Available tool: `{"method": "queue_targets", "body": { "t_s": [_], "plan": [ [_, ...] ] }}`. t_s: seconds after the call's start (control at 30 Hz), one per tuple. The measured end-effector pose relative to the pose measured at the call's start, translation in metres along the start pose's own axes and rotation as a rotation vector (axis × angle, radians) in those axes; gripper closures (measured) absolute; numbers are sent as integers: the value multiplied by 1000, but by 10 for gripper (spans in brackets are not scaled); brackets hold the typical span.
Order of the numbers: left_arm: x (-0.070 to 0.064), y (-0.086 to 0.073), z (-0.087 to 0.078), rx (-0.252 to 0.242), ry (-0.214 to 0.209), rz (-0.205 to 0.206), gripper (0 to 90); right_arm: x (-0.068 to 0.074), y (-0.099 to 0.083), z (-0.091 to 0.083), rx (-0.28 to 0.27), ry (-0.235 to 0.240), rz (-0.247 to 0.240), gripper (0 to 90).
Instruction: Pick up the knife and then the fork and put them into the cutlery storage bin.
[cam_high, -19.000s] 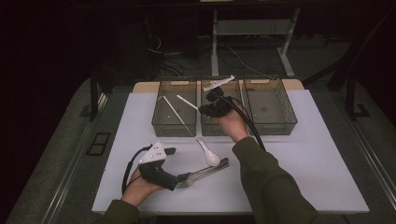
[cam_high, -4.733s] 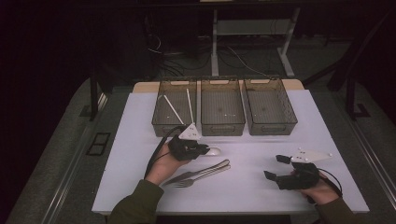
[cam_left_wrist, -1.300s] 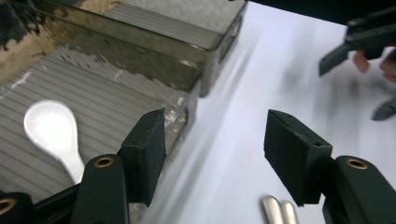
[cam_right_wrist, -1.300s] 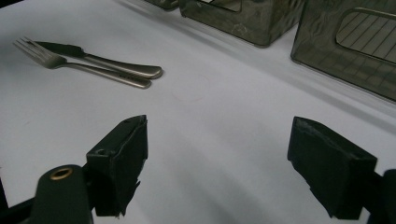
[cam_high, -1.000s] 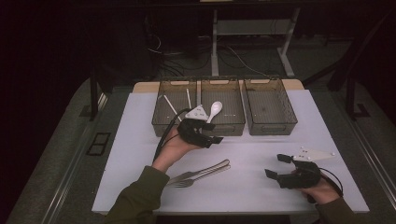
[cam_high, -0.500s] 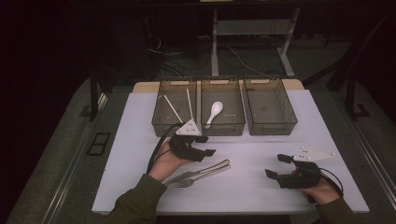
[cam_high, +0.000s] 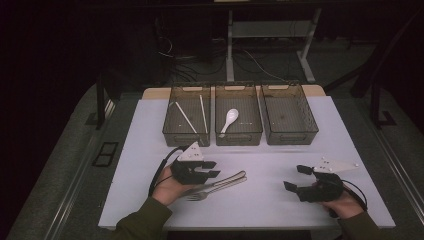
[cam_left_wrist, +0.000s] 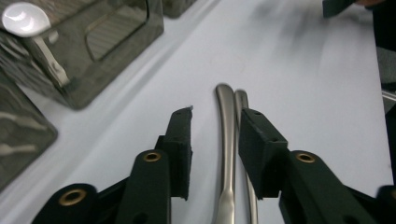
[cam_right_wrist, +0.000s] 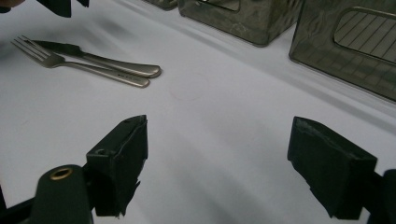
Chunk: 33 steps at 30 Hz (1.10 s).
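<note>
A metal fork (cam_high: 220, 188) and knife (cam_high: 233, 177) lie side by side on the white mat, left of centre. My left gripper (cam_high: 214, 169) hovers open just over their handles. In the left gripper view its jaws (cam_left_wrist: 215, 119) straddle the fork handle (cam_left_wrist: 227, 140), with the knife handle (cam_left_wrist: 242, 100) at the right jaw. My right gripper (cam_high: 294, 177) rests open near the front right, empty; in its own view the jaws (cam_right_wrist: 219, 128) stand wide apart, with the fork (cam_right_wrist: 70, 64) and knife (cam_right_wrist: 107, 59) farther off. A white spoon (cam_high: 229, 119) lies in the middle bin (cam_high: 239, 139).
Three clear bins stand in a row at the back of the mat. The left bin (cam_high: 186, 140) holds two white chopsticks (cam_high: 187, 118); nothing shows in the right bin (cam_high: 291, 138). Bare mat (cam_high: 260, 205) lies between my two grippers.
My left gripper let the white spoon go into the middle bin, then drew back toward me and came down open over the fork and knife. The right gripper stayed put.
</note>
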<state>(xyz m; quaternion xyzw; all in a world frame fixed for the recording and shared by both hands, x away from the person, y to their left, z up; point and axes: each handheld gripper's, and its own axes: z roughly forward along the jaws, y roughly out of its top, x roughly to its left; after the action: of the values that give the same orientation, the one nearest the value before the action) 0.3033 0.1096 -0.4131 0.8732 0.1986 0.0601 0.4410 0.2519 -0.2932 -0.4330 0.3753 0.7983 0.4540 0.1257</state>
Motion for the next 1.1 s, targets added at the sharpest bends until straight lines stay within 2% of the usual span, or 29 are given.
{"method": "queue_targets", "body": {
  "t_s": [0.1,0.23,0.37,0.43,0.57,0.83,0.87,0.97,1.1],
  "plan": [
    [-1,-5,3,19,-20,-1,684,0,0,0,-1,0,1,199],
    [-5,-10,13,68,-37,15,712,0,0,0,-1,-1,-2,199],
    [-6,-12,18,107,-37,35,731,0,0,0,0,-2,-4,199],
    [-5,-13,19,118,-39,29,738,0,0,0,0,-3,-4,199],
    [-4,-15,21,123,-45,19,748,0,0,0,1,-1,-5,199],
    [-4,-18,28,171,-51,44,764,0,0,0,1,-1,-6,199],
    [-5,-19,29,170,-44,38,765,0,0,0,1,-1,-6,199],
    [-5,-19,29,172,-27,55,772,0,0,0,1,-1,-5,199],
    [-2,-20,29,166,-38,57,770,0,0,0,2,0,-6,199]
  ]
}}
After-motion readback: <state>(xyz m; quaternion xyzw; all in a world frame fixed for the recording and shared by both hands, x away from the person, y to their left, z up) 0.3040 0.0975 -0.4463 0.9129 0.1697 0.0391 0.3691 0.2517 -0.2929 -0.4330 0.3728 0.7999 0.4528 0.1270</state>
